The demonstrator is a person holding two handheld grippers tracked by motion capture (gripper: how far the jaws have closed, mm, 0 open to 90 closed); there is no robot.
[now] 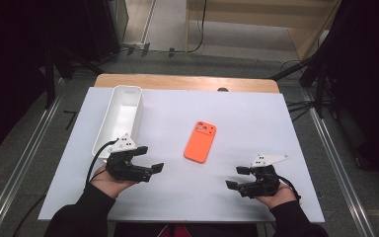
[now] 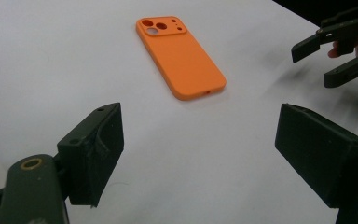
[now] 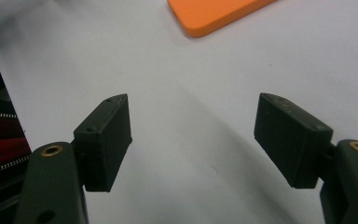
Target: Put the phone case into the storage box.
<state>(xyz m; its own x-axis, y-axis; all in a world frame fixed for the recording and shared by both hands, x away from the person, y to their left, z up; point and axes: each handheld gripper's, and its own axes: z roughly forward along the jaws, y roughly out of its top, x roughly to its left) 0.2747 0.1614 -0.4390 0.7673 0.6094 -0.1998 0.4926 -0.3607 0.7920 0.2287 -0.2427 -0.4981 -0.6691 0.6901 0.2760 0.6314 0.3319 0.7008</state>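
The orange phone case (image 1: pixel 200 141) lies flat on the white table cover (image 1: pixel 246 118), camera cut-outs facing up, ahead of both my tongs and between them, apart from each. From my left gripper (image 1: pixel 150 159) it sits forward and to the right, near but not touching; in the left gripper view it lies beyond the gap of my jaws, its cut-out end the farther one. From my right gripper (image 1: pixel 238 177) it lies forward and to the left, a little farther off; in the right gripper view I catch just its near rounded end (image 3: pixel 216 16) at the top edge, past my jaws.

Both tongs stand wide open and grip nothing: bare white cover shows between the jaws of each. My two grippers point inward toward one another, well apart, with my hands low at the near side of the table.

A long white bin (image 1: pixel 120 117) stands just beyond my left gripper, its near end close behind the grey plate on top of it, running away toward the far left corner. What I can see of its inside looks bare white.

The cover between my tongs and around the case is open on every side. The near table edge lies just behind my wrists; the right edge is a short way outside my right gripper, and a wooden strip (image 1: pixel 187 82) shows past the far edge
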